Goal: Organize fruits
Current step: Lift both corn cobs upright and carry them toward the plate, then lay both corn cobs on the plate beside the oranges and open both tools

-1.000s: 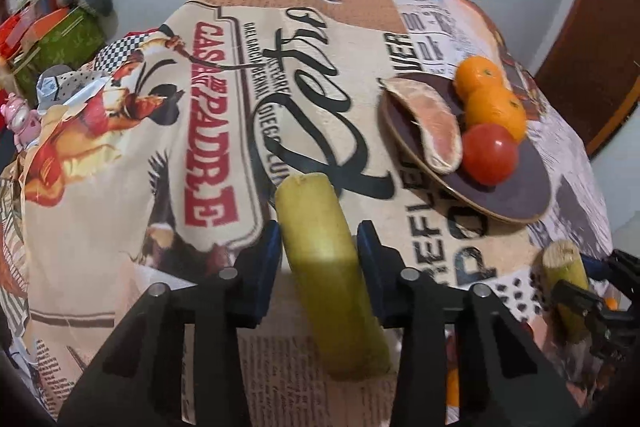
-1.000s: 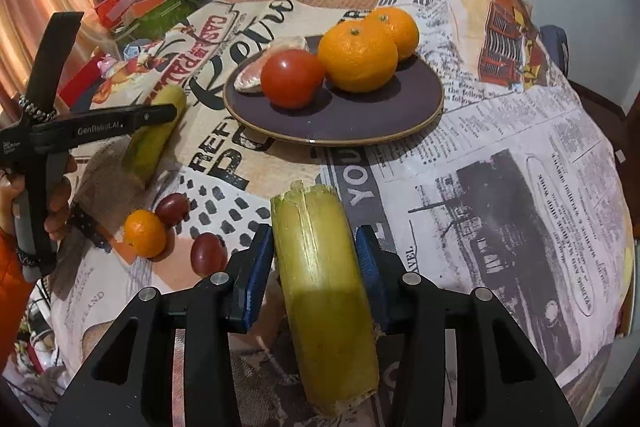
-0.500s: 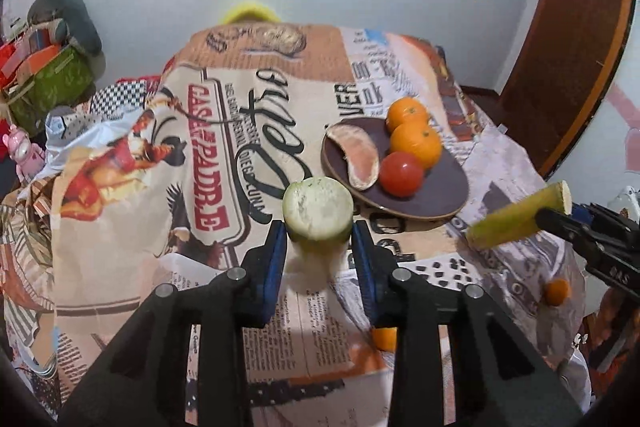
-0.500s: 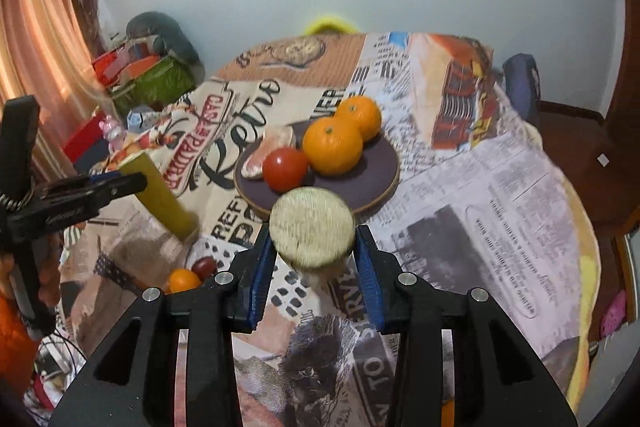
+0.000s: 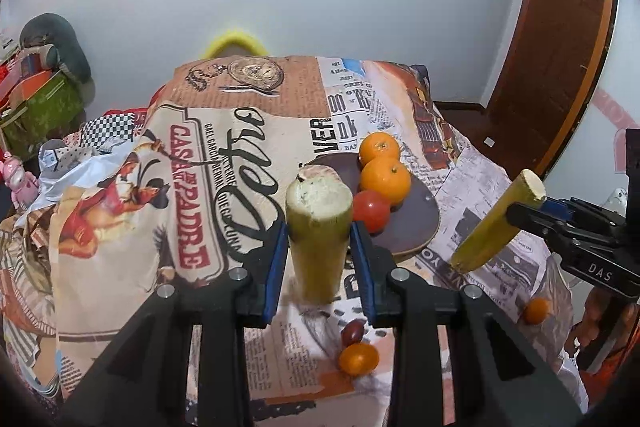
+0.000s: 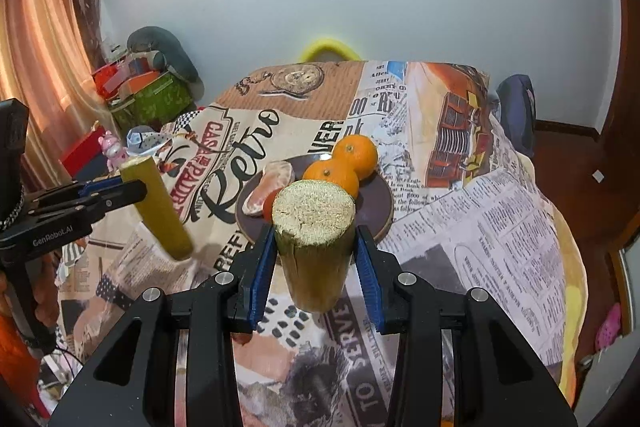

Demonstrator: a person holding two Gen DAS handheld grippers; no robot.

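Note:
My left gripper (image 5: 319,251) is shut on a yellow-green sugarcane piece (image 5: 318,227), held upright above the table. My right gripper (image 6: 315,259) is shut on a second sugarcane piece (image 6: 314,243), also lifted; it shows in the left wrist view (image 5: 496,223) at the right. A dark plate (image 6: 380,207) holds two oranges (image 6: 356,155), a tomato (image 5: 370,211) and a peeled citrus segment (image 6: 272,187). A small orange (image 5: 358,358) and a dark red fruit (image 5: 352,331) lie on the cloth below my left gripper. Another small orange (image 5: 537,310) lies at the right.
The table carries a printed retro newspaper cloth (image 5: 192,187) that hangs over its edges. Boxes and a grey cushion (image 6: 160,55) are stacked at the left by a curtain. A yellow chair back (image 6: 328,49) stands behind the table. A wooden door (image 5: 560,47) is at the right.
Both grippers have risen and tilted up from the table with their sugarcane pieces, so the wall and screens now show. The fruits on the plate have not moved.

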